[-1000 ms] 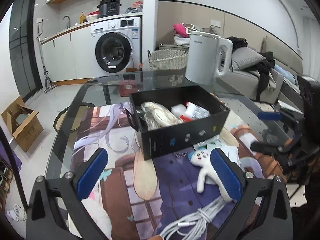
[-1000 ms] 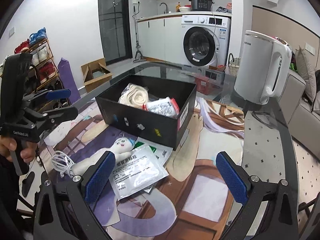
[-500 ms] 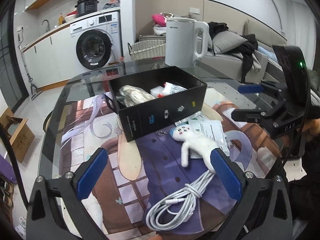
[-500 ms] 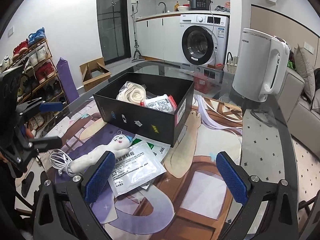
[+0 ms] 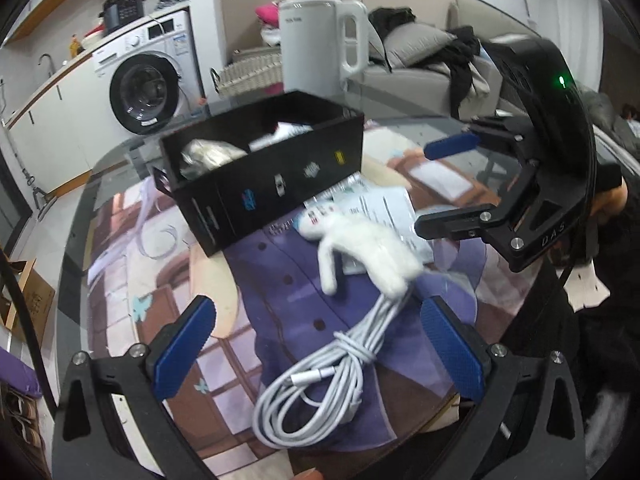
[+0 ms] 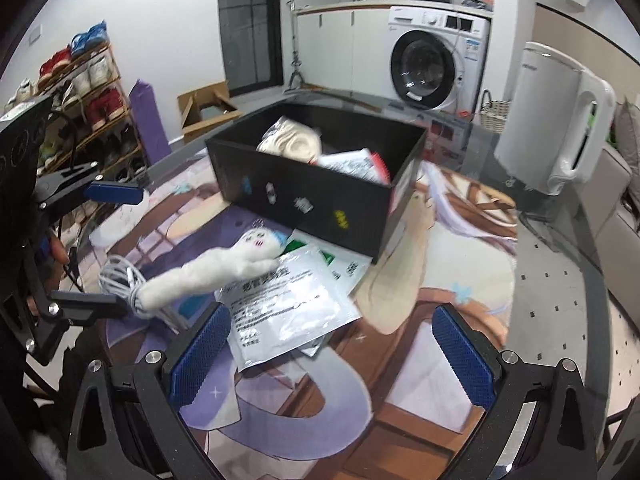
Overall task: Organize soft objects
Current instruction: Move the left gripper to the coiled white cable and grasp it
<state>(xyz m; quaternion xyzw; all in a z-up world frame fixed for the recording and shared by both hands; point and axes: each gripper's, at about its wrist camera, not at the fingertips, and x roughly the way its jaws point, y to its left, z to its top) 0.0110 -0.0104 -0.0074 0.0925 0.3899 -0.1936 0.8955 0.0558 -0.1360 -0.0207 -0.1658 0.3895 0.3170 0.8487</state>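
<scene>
A white plush doll [image 5: 360,246] [image 6: 216,268] lies on the printed mat in front of a black box [image 5: 264,176] [image 6: 316,196]. The box holds a cream bundle [image 6: 290,142] and white packets [image 6: 356,164]. Clear packets [image 6: 288,304] [image 5: 376,204] lie beside the doll, and a coiled white cable [image 5: 320,372] [image 6: 120,276] lies at its feet. My left gripper [image 5: 320,350] hangs open over the cable. My right gripper [image 6: 332,354] is open above the mat, its left finger at the packets' edge. Neither holds anything.
A white kettle [image 5: 322,44] [image 6: 552,120] stands on the glass table [image 6: 560,288] behind the box. Beyond the table are a washing machine [image 6: 436,68], a wicker basket [image 5: 250,74], a sofa [image 5: 420,60], a shoe rack [image 6: 80,92] and a cardboard box [image 6: 204,108].
My left gripper has swung right and come lower, so the doll and cable now sit nearer and more central. My right gripper has come slightly closer to the packets. Both stay open.
</scene>
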